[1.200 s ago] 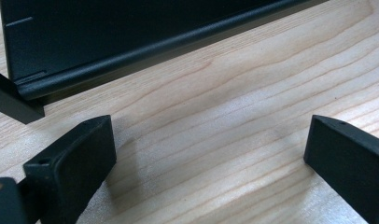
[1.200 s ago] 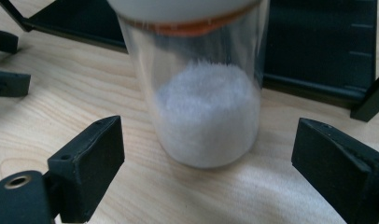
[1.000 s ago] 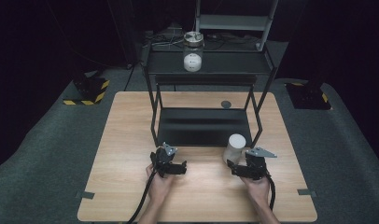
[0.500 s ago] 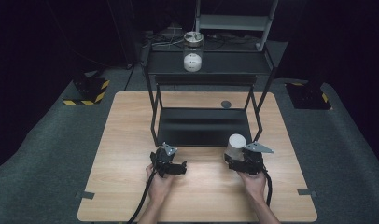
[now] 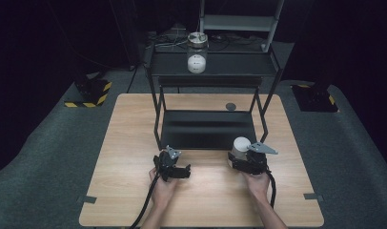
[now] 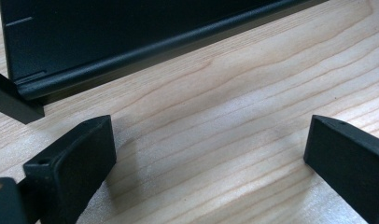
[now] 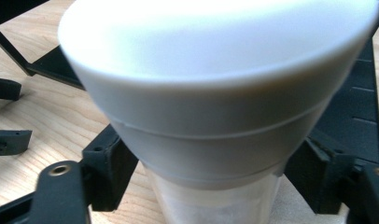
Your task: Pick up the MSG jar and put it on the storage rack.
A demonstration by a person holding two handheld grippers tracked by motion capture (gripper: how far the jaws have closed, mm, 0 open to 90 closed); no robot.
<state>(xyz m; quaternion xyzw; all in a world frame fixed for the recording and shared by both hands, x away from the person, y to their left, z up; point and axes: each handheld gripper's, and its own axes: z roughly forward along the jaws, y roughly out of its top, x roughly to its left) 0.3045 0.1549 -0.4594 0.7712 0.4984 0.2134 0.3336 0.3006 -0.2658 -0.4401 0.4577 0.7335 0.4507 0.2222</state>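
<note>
An upright white-lidded jar (image 5: 240, 146) stands between the right gripper (image 5: 243, 161) jaws, which have just closed onto it, while the left gripper (image 5: 175, 168) (jaws apart, empty) rests well aside.

The table (image 5: 134, 143) is pale wood grain, the rack (image 5: 208, 129) black. The jar (image 7: 215, 116) has a white lid; both blocks (image 5: 89, 93) on the grey floor (image 5: 48, 157) bear yellow-black stripes.
</note>
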